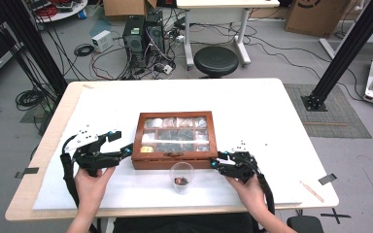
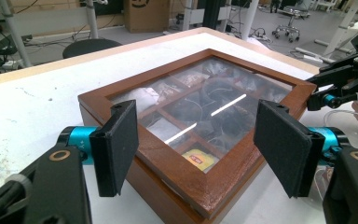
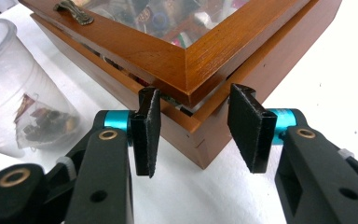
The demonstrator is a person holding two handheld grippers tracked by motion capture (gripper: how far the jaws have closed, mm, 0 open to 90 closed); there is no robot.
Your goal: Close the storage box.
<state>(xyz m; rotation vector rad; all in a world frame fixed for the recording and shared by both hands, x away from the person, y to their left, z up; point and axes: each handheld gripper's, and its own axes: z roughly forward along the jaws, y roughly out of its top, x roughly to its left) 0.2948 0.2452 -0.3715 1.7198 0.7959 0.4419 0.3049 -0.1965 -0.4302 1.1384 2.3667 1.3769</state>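
Wooden box (image 1: 174, 160): centre of worktop (image 1: 272, 111); glass lid, compartments of small packets.
Plastic cup (image 1: 181, 176): just in front of the box; holds a teabag.
Left claw (image 1: 118, 142): spread wide at the box's left corner, holding nothing.
Right claw (image 1: 216, 160): spread, straddling the box's right front corner (image 3: 196, 105).
Unclear: packet contents blurred by glare.

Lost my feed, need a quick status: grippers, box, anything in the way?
Left gripper open at wooden box near-left corner. Right gripper open, straddling near-right corner; lid slightly ajar there. Plastic cup with tea bag stands close in front.

reddish-brown box (image 1: 174, 162), clear cup (image 1: 182, 171), perhaps frosted
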